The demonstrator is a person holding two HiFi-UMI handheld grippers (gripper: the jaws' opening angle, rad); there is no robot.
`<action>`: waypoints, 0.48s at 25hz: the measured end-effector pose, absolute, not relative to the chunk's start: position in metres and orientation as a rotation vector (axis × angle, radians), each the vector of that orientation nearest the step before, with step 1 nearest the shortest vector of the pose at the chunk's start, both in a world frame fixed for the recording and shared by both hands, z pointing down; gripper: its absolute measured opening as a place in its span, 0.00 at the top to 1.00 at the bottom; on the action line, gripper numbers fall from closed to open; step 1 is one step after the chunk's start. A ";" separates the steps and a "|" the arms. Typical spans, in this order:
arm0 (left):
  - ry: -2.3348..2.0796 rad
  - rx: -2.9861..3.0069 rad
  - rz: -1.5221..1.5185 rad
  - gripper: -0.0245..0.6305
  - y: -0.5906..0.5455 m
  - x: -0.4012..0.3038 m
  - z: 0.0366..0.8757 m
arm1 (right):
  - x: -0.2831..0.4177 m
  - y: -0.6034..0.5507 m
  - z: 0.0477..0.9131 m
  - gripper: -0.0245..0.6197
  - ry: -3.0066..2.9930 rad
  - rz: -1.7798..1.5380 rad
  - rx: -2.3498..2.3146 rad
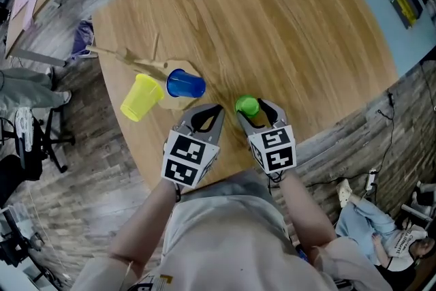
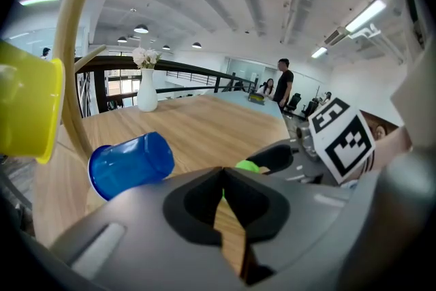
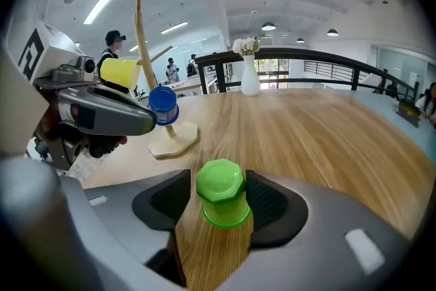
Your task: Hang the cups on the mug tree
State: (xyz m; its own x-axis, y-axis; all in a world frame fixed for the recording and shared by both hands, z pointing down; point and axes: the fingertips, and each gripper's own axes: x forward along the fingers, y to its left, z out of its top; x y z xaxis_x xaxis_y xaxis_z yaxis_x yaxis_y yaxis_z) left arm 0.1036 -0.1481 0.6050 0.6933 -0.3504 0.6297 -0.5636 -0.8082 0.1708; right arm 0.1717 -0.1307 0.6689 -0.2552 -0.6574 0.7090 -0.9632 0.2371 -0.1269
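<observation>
Cup (image 3: 221, 200): bright green plastic, upside down, faceted base upward.

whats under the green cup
The wooden table. The green cup stands mouth-down on it between the fingers of the right gripper, so whatever might be inside or beneath it is covered.

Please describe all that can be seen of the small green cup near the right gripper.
The small bright green plastic cup stands upside down, mouth on the light wooden table, with its faceted, many-sided bottom facing up. It looks smooth and whole; no handle shows. It sits between the open jaws of the right hand-held gripper, which stand close on both sides without visibly pressing it.
</observation>
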 end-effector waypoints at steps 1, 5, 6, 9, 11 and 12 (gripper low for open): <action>-0.718 2.552 0.845 0.96 -0.149 0.102 0.607 | 0.171 -0.132 0.672 0.57 -1.991 0.767 1.479; -0.726 2.542 0.842 0.96 -0.149 0.099 0.612 | 0.171 -0.135 0.676 0.59 -1.984 0.762 1.494; -0.728 2.535 0.839 0.96 -0.148 0.097 0.613 | 0.170 -0.134 0.676 0.60 -1.984 0.763 1.496; -0.743 2.520 0.825 0.96 -0.148 0.095 0.610 | 0.171 -0.133 0.673 0.60 -1.993 0.773 1.499; -0.756 2.523 0.817 0.96 -0.148 0.094 0.606 | 0.172 -0.134 0.668 0.60 -1.999 0.768 1.511; -0.762 2.525 0.814 0.96 -0.148 0.092 0.603 | 0.172 -0.135 0.665 0.60 -1.999 0.765 1.518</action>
